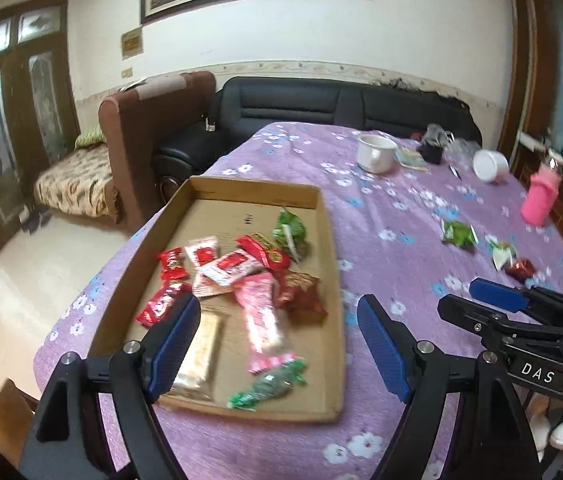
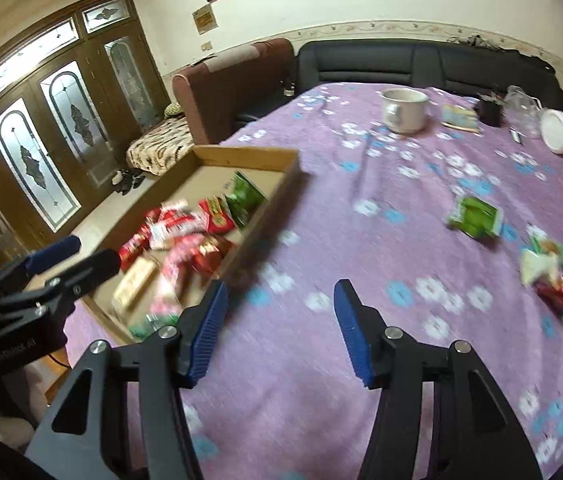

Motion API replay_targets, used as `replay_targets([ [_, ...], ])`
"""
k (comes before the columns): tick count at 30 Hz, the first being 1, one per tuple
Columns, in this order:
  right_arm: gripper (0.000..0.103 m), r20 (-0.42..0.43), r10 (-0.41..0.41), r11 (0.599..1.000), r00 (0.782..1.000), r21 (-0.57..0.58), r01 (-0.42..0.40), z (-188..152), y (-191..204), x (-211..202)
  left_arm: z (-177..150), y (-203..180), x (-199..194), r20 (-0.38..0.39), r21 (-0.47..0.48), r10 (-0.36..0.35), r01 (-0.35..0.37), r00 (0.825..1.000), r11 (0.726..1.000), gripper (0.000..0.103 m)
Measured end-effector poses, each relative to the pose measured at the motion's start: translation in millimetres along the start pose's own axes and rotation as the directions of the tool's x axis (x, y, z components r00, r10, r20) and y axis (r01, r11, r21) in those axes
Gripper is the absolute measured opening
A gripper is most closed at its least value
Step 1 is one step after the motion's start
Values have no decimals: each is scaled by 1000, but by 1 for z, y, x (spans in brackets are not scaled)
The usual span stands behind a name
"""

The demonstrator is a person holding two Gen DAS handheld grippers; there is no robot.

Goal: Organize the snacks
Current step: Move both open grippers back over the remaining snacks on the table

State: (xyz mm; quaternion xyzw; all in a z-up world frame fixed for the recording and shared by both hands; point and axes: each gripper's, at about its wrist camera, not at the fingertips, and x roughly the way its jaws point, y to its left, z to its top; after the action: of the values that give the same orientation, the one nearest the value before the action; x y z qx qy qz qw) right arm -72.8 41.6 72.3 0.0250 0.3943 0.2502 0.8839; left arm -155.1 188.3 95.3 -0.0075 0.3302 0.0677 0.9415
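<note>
Currently —
Left claw (image 1: 277,344): held open over the cardboard tray (image 1: 323,216), nothing gripped.
Right claw (image 2: 279,330): held open, empty, above the surface (image 2: 361,380).
Green packet (image 2: 475,216): left on the surface.

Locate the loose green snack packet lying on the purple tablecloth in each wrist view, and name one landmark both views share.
Left wrist view: green snack packet at right of centre, on the tablecloth, right of the cardboard tray.
Right wrist view: green snack packet right of centre, well right of the cardboard tray.
Shared landmark: white mug at the table's far end.
</note>
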Motion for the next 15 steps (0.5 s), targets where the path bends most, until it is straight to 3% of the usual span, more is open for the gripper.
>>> replay_targets([
  [6,58,14,-29,998,999,64,28,-17,-33,-22,-4,-35,-10,3,90,1,-1,1000,996,81],
  [15,60,32,-57,992,998,114,53,-29,-63,-41,-10,-60,-10,-35,131,-27,32,999,991,81],
])
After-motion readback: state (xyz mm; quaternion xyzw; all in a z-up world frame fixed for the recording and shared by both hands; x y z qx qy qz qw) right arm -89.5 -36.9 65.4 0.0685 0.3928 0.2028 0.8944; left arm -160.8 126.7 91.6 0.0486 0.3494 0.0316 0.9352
